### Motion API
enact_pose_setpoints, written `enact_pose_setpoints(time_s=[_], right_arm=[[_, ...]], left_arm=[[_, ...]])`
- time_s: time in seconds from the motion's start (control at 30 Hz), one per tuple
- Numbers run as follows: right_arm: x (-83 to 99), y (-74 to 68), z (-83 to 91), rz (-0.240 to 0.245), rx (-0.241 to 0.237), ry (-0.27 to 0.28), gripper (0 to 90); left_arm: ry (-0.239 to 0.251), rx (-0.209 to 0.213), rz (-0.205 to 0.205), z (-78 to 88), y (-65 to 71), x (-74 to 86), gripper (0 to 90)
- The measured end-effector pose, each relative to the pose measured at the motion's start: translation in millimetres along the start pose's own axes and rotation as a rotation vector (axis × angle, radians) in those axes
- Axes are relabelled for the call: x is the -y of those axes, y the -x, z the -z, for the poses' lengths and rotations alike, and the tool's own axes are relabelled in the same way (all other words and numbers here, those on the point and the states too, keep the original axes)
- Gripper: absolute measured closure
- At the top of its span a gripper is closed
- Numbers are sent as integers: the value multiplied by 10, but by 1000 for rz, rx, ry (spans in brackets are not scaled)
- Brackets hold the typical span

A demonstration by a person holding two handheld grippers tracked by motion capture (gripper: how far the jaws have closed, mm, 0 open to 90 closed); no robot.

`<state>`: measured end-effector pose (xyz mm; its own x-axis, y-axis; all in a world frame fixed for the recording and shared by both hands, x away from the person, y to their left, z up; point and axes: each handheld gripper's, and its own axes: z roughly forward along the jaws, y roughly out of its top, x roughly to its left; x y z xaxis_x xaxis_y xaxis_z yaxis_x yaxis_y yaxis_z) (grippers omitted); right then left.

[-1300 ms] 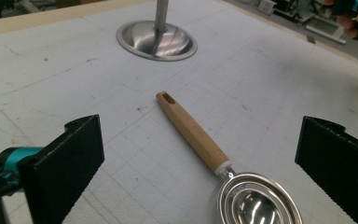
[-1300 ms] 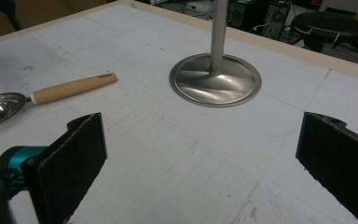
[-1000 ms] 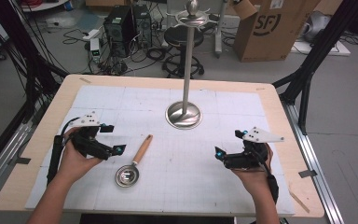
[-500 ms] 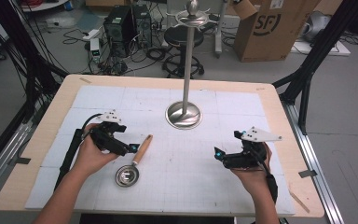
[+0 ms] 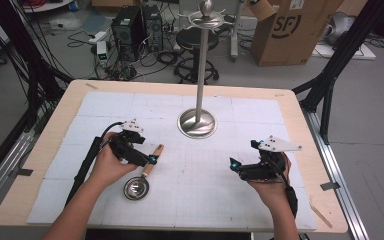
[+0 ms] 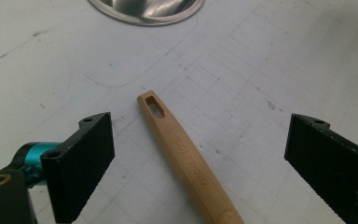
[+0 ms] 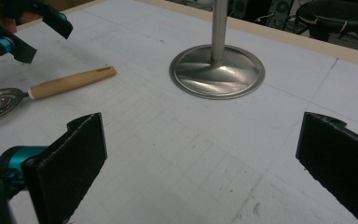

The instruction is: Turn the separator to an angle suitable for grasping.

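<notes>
step: pre-grasp judged | left gripper spread wide, wooden ladle handle framed between jaws, untouched | right gripper spread, nothing held | next: descent and closure on handle needed

ladle: tan handle, silver bowl | stand: silver | mat: white grid

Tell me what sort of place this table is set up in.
Probably a lab or workshop rather than a home: computer towers with tangled cables on the bare floor, a cardboard shipping box, and black metal framing around the gridded table.
</notes>
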<state>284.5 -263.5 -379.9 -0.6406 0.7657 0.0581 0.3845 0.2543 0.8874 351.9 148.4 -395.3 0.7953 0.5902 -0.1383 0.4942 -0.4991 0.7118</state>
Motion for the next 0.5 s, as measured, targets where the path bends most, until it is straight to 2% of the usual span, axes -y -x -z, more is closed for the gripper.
enact_pose_setpoints(time_s=[0.1, 0.2, 0.47, 0.5], right_arm=[[7, 17, 10, -3, 2, 3, 1], [11, 20, 8, -5, 3, 1, 1], [17, 14, -9, -2, 5, -7, 1], [18, 16, -10, -3, 4, -8, 1]], left_arm=[[-31, -11, -5, -30, -8, 14, 99], [-38, -15, -6, -31, -8, 18, 109], [-93, -20, -26, -72, 15, 64, 179], [-107, -13, -24, -89, 16, 79, 220]])
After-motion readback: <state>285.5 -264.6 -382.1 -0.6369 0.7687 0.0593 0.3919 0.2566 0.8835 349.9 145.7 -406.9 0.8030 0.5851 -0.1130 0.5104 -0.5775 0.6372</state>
